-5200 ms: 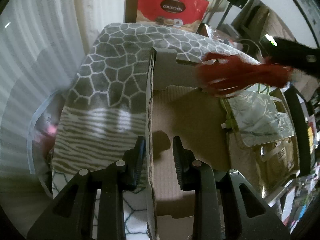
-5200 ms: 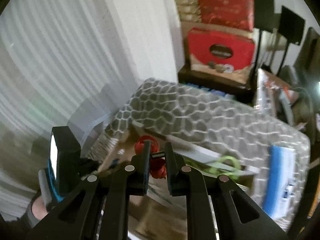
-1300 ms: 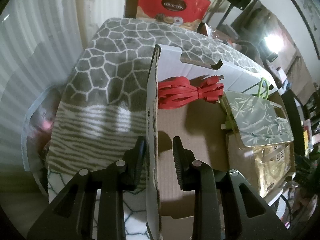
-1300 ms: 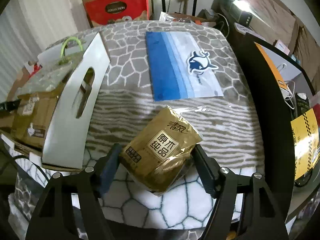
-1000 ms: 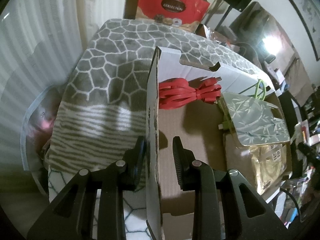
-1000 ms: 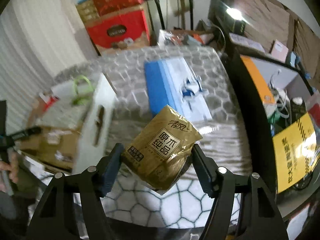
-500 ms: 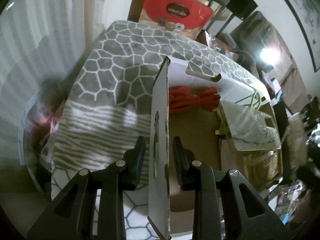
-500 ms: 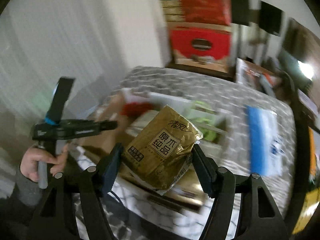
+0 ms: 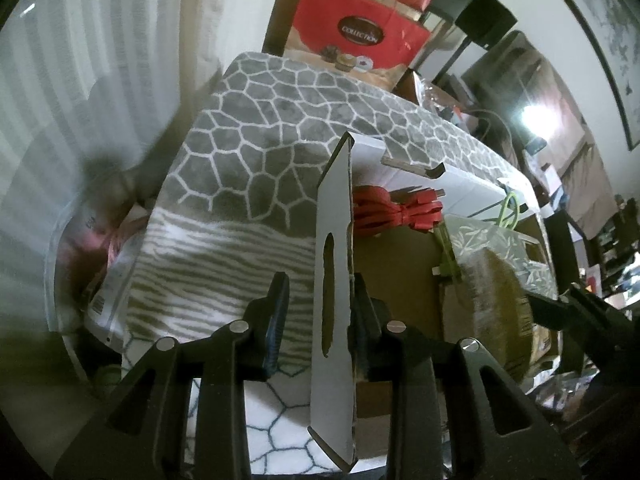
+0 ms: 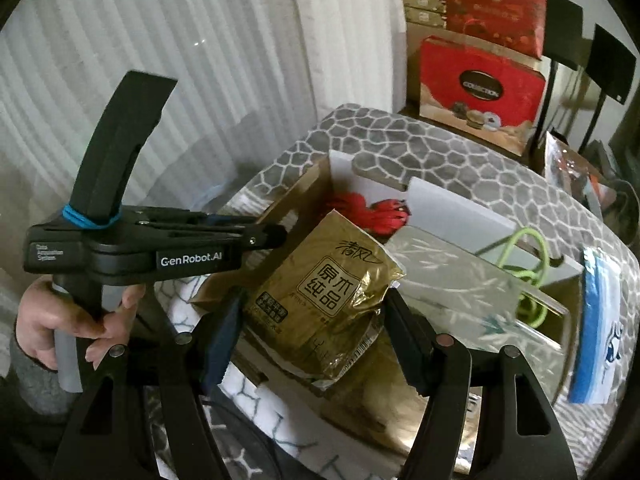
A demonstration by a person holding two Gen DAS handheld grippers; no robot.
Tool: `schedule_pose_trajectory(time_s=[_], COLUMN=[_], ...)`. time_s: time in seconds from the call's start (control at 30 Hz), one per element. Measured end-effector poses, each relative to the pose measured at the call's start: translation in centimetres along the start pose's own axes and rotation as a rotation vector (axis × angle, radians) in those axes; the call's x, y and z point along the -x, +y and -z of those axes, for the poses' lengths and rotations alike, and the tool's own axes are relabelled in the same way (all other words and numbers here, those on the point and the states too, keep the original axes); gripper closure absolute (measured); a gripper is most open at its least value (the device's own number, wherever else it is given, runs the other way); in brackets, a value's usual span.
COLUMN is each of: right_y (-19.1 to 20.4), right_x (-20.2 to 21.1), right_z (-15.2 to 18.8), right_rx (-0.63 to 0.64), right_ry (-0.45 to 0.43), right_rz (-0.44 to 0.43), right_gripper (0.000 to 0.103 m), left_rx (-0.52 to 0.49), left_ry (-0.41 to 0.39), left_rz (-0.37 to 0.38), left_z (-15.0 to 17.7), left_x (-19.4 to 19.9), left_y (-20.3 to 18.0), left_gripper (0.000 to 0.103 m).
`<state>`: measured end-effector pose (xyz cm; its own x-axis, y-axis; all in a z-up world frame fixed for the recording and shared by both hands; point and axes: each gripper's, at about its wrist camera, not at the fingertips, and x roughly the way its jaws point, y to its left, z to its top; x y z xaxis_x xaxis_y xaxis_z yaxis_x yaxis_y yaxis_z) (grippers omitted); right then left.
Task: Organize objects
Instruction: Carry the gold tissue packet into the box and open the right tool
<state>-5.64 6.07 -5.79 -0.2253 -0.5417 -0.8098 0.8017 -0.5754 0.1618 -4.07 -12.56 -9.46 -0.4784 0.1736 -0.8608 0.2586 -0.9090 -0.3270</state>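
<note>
Item: gold tissue pack (image 10: 320,300), clamped between the fingers of the right gripper (image 10: 308,340); carried from the patterned blanket (image 9: 256,128) to above the cardboard box (image 10: 560,280). Left gripper (image 9: 320,320), jaws narrow, holds the box flap (image 9: 334,280) aside. Red cable (image 9: 396,210) already inside. Judged: pack goes in next.

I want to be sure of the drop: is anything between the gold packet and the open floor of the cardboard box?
Nothing visible: the gold packet hangs over bare cardboard box floor, and the side flap is held aside.
</note>
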Motion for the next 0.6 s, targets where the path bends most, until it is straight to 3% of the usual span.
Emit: schedule_pose_trajectory(time_s=[0.37,0.6], right_y=[1.6,1.1], right_x=[-1.5,-1.3], right_z=[0.3,0.4], right_rx=[0.085,0.054], right_ry=[0.012,0.026], right_rz=[0.013,-0.071], right_gripper=[0.028,0.021], left_rx=[-0.001,-0.002], left_ry=[0.004,0.008], left_rz=[0.000,-0.003], left_z=[-0.1,0.0], left_x=[0.0,-0.2], left_y=[-0.1,-0.2], left_gripper=[0.077,0.077])
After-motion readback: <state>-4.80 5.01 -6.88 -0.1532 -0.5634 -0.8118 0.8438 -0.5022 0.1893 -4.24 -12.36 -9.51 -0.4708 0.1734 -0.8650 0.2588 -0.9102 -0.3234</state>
